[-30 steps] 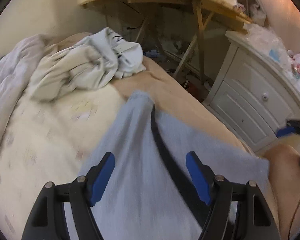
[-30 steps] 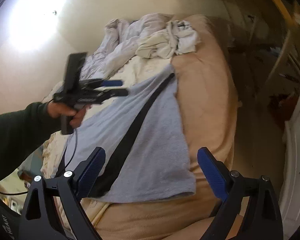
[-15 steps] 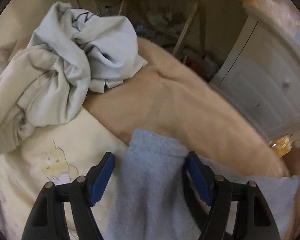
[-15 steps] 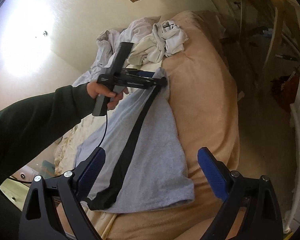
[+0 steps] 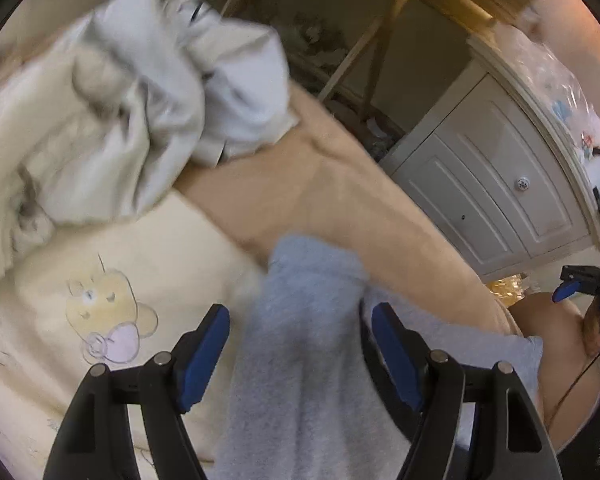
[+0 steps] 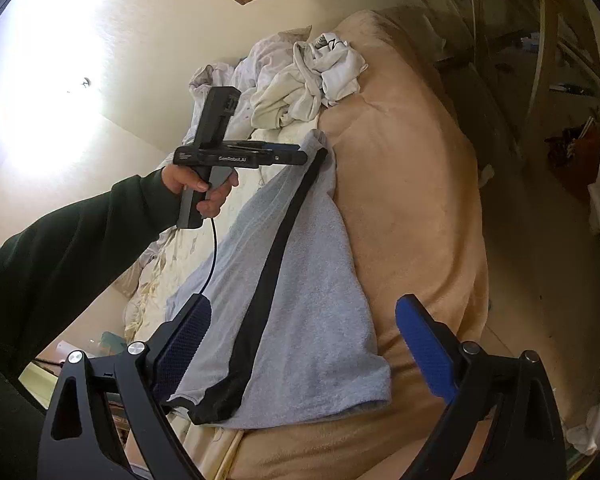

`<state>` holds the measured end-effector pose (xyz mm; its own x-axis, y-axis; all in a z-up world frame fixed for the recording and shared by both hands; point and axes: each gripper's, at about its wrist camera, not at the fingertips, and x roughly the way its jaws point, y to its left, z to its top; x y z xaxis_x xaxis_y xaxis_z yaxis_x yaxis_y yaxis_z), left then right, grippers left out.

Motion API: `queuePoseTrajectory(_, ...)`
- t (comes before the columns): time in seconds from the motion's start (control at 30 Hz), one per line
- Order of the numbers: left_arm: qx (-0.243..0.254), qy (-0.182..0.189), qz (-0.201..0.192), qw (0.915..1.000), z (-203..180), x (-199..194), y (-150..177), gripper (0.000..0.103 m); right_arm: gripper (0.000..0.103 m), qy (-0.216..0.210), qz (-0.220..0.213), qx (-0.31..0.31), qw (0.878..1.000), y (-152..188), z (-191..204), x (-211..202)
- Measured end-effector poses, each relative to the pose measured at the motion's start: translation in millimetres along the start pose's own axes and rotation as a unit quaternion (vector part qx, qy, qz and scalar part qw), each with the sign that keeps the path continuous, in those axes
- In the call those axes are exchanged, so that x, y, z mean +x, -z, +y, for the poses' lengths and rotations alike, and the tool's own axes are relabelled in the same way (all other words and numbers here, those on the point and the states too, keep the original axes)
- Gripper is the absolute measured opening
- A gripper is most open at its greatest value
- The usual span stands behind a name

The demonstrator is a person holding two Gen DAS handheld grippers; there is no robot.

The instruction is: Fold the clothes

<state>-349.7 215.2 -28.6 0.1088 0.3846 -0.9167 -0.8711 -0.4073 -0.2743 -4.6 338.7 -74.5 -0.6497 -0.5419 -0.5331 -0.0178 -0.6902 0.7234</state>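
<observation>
A grey garment (image 6: pixel 300 300) with a black stripe (image 6: pixel 268 280) running along its length lies stretched out on the bed (image 6: pixel 412 208), partly on a tan blanket and partly on a cream sheet (image 5: pixel 100 280) printed with a small bear. The left gripper (image 5: pixel 300 340) hangs over the far, narrow end of the garment, pointing steeply down; its blue pads stand apart on either side of the grey cloth, and the cloth runs between them without either pad visibly pressing on it, so the jaws are released. In the right wrist view the same gripper (image 6: pixel 296 154) is seen from the side, held in a hand (image 6: pixel 204 188) with a dark green sleeve, its tips right at the top end of the garment. The right gripper (image 6: pixel 304 344) is near the other, wide end of the garment, above it, with its jaws spread wide and nothing between the pads. Beyond the garment's far end, a crumpled heap of pale clothes (image 5: pixel 140 100) sits on the bed. A white cabinet (image 5: pixel 500 184) stands beside the bed.
</observation>
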Motion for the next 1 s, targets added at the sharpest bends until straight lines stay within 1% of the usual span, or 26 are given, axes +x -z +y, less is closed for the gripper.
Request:
queuePoseTrajectory(0.1, 0.001, 0.042, 0.000, 0.9991, 6, 6, 1, 0.074, 0.096, 0.003, 0.004, 0.007, 1.000, -2, -2, 3)
queuePoseTrajectory(0.13, -0.002, 0.053, 0.006, 0.9986, 9, 9, 0, 0.057, 0.096, 0.004, 0.006, 0.009, 1.000, -2, -2, 3)
queuePoseTrajectory(0.17, -0.004, 0.061, 0.014, 0.9980, 13, 13, 1, 0.009, 0.096, 0.005, 0.006, 0.010, 1.000, -2, -2, 4)
queuePoseTrajectory(0.2, -0.002, 0.059, 0.027, 0.9979, 16, 20, 2, 0.007, 0.096, 0.007, 0.007, 0.011, 1.000, -3, -2, 5)
queuePoseTrajectory(0.23, 0.001, 0.060, 0.030, 0.9977, 16, 23, 3, 0.007, 0.096, 0.009, 0.008, 0.011, 1.000, -3, -2, 6)
queuePoseTrajectory(0.33, -0.005, 0.071, 0.027, 0.9971, 17, 29, 8, 0.009, 0.096, 0.010, 0.011, 0.013, 1.000, -4, -2, 8)
queuePoseTrajectory(0.43, 0.004, 0.060, 0.020, 0.9980, 14, 29, 11, 0.009, 0.096, 0.012, 0.015, 0.013, 1.000, -5, -1, 10)
queuePoseTrajectory(0.5, 0.041, 0.021, -0.004, 0.9989, -2, 22, 19, 0.005, 0.096, 0.012, 0.015, 0.014, 1.000, -4, -1, 10)
queuePoseTrajectory(0.57, 0.055, 0.010, -0.025, 0.9981, -15, 12, 29, 0.004, 0.096, 0.010, 0.020, 0.016, 1.000, -3, -2, 9)
queuePoseTrajectory(0.63, 0.060, 0.013, -0.046, 0.9970, -28, 0, 38, 0.004, 0.096, 0.011, 0.033, 0.015, 0.999, -3, -4, 9)
queuePoseTrajectory(0.67, 0.072, 0.008, -0.059, 0.9956, -39, -11, 45, 0.004, 0.095, 0.012, 0.042, 0.005, 0.999, -3, -3, 8)
queuePoseTrajectory(0.73, 0.080, -0.001, -0.073, 0.9941, -50, -23, 57, 0.004, 0.095, 0.043, 0.070, -0.045, 0.996, -4, 6, 12)
queuePoseTrajectory(0.77, 0.083, -0.011, -0.082, 0.9932, -54, -31, 68, 0.004, 0.095, 0.060, 0.089, -0.081, 0.991, -4, 13, 17)
queuePoseTrajectory(0.83, 0.085, -0.021, -0.093, 0.9919, -58, -38, 72, 0.004, 0.093, 0.087, 0.133, -0.147, 0.976, -4, 25, 33)
queuePoseTrajectory(0.9, 0.078, -0.030, -0.099, 0.9915, -56, -43, 78, 0.004, 0.076, 0.083, 0.182, -0.132, 0.971, -6, 14, 52)
queuePoseTrajectory(0.93, 0.075, -0.035, -0.101, 0.9914, -50, -49, 90, 0.004, 0.072, 0.081, 0.207, -0.122, 0.967, -7, 8, 61)
queuePoseTrajectory(0.97, 0.072, -0.040, -0.101, 0.9914, -47, -49, 96, 0.004, 0.065, 0.073, 0.231, -0.103, 0.965, -7, -2, 69)
queuePoseTrajectory(1.0, 0.071, -0.041, -0.101, 0.9915, -45, -49, 91, 0.004, 0.061, 0.066, 0.253, -0.084, 0.962, -6, -12, 76)
